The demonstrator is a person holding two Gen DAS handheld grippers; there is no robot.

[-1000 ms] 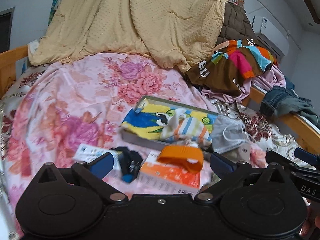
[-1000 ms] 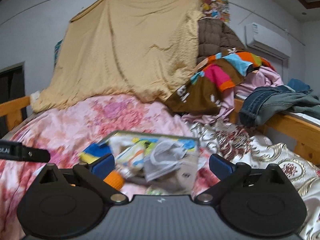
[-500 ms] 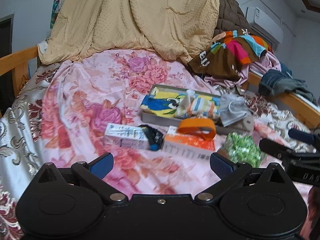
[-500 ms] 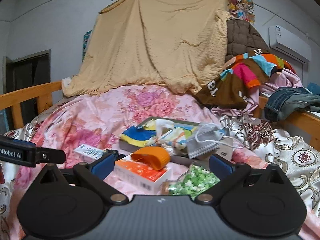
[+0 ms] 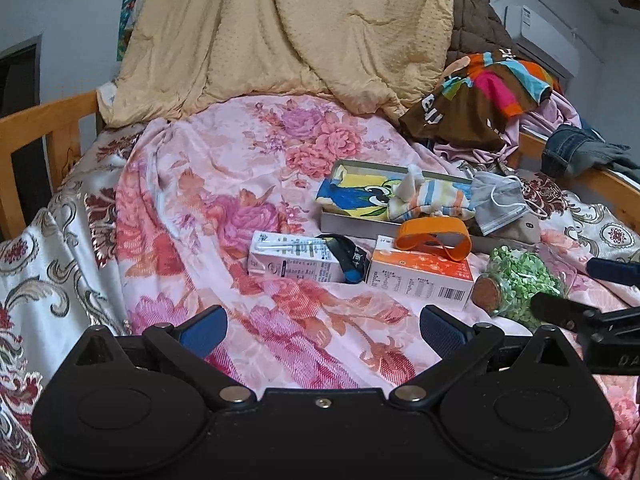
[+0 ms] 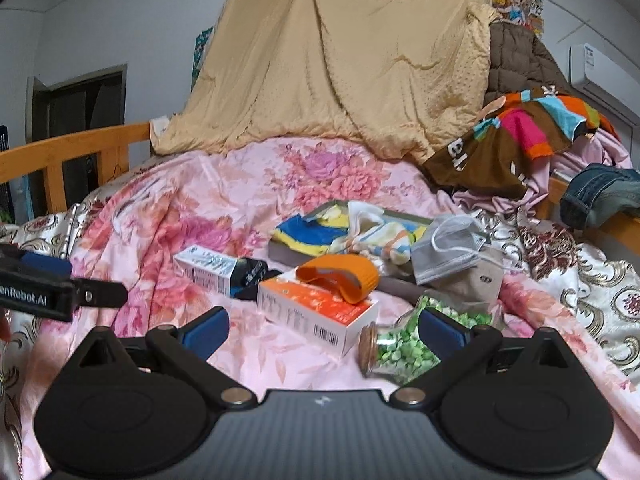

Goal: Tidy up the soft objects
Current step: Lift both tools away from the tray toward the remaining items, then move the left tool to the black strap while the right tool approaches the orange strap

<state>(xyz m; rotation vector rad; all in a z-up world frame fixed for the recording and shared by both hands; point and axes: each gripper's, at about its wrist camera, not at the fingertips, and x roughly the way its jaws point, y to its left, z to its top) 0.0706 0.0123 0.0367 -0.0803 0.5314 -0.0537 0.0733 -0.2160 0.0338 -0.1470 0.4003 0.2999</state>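
Both the left gripper [image 5: 322, 326] and the right gripper [image 6: 323, 326] hold their fingers wide apart (nothing in them), and the striped sock [image 5: 430, 200] lies in the flat box [image 5: 360, 222] toward the bed's [image 5: 192, 184] right edge.

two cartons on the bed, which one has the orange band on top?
The orange carton, on the right next to the jar. The orange band lies on its top. The white carton, left of it, has only a dark blue item against its right end.
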